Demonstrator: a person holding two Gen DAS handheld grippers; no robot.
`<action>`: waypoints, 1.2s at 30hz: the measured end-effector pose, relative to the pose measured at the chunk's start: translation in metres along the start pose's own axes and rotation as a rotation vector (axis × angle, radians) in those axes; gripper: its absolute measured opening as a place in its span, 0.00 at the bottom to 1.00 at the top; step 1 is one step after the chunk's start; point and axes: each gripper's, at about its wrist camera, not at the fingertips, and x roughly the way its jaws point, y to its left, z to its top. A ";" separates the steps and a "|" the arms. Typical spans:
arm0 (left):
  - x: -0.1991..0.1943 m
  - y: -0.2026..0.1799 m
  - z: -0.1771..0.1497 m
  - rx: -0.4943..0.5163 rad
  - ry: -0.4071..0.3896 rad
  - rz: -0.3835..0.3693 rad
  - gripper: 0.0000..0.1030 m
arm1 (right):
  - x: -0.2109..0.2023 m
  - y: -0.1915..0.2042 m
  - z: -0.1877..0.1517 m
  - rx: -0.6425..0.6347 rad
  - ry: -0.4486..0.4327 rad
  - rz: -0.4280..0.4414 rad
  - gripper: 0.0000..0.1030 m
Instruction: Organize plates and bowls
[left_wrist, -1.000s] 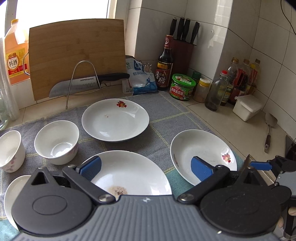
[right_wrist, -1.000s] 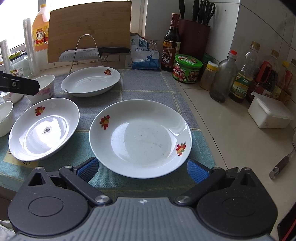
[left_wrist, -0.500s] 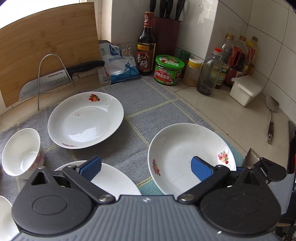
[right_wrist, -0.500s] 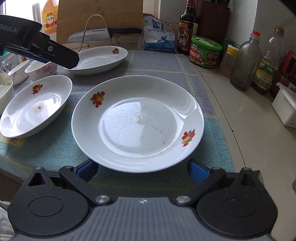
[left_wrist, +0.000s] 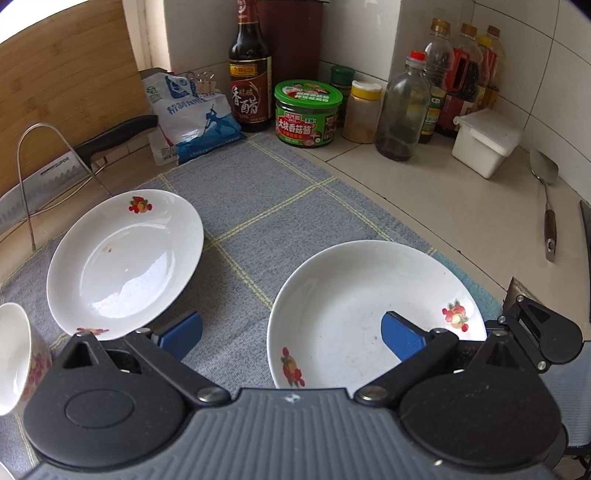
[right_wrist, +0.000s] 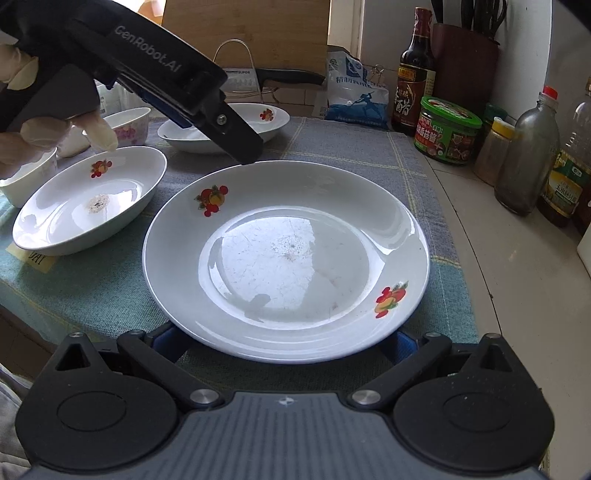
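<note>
Plate (right_wrist: 286, 258), white and glossy with two red fruit motifs on its rim, lies on the checked cloth (right_wrist: 347, 147). The right gripper (right_wrist: 284, 345) gapes wide at its near edge, holding nothing. The left gripper (left_wrist: 291, 334) is equally wide and empty above the plate's far rim.

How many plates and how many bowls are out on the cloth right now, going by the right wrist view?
Plates: 3, the near plate, the left plate and the far plate.
Bowls: 2 visible, a flowered bowl and a plain bowl, both partly hidden by the hand holding the left gripper.
Total: 5.
</note>
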 end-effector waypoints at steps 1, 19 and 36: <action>0.004 -0.002 0.004 0.020 0.006 -0.009 0.98 | 0.000 0.000 -0.001 -0.001 -0.007 0.001 1.00; 0.061 -0.013 0.033 0.155 0.191 -0.205 0.87 | -0.006 -0.006 -0.011 -0.038 -0.087 0.039 1.00; 0.094 -0.010 0.043 0.223 0.345 -0.274 0.74 | -0.004 -0.013 -0.009 -0.086 -0.079 0.089 1.00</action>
